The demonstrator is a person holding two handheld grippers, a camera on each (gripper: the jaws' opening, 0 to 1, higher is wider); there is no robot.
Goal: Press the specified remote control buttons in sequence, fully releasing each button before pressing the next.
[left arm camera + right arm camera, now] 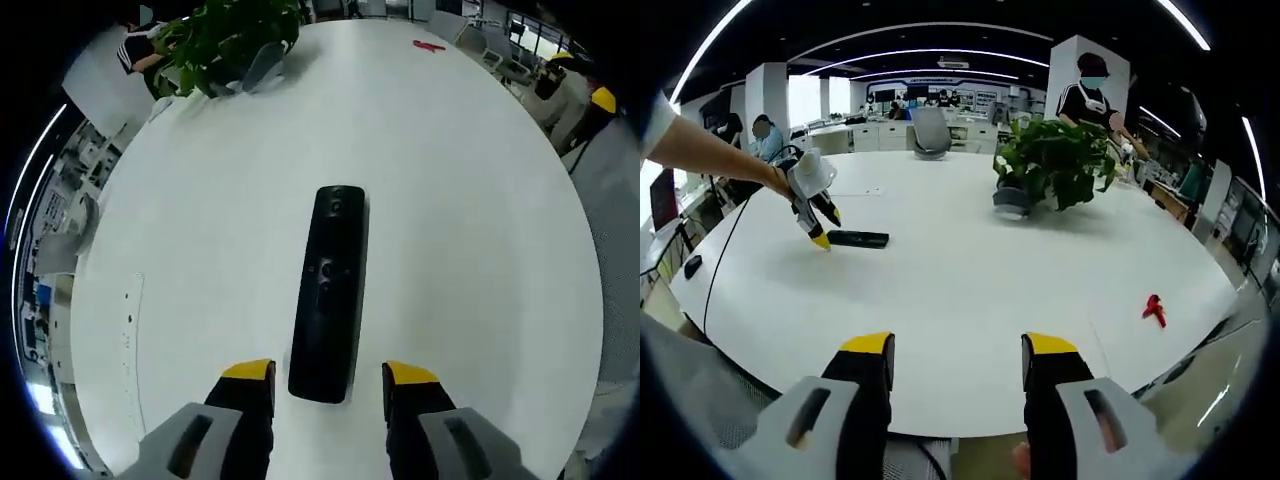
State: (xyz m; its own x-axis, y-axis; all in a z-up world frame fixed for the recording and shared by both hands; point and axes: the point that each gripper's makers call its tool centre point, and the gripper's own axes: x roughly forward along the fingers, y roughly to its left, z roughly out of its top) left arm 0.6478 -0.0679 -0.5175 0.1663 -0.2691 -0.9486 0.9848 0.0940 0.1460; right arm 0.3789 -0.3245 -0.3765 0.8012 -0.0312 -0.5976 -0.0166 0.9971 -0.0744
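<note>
White and round, the surface (970,280) sits in an open office under strip lights. On it lies a black remote control (330,290), flat, its near end between the spread jaws of the left gripper (328,382), which hangs just over it. From across the room the right gripper (956,358) hovers at the near edge, jaws apart and holding nothing. A potted plant (1055,165) stands toward the far side, and a small red object (1154,309) lies near the right rim.

a leafy potted plant (1055,165) and a small red object (1154,309) sit on the white table (970,290).
</note>
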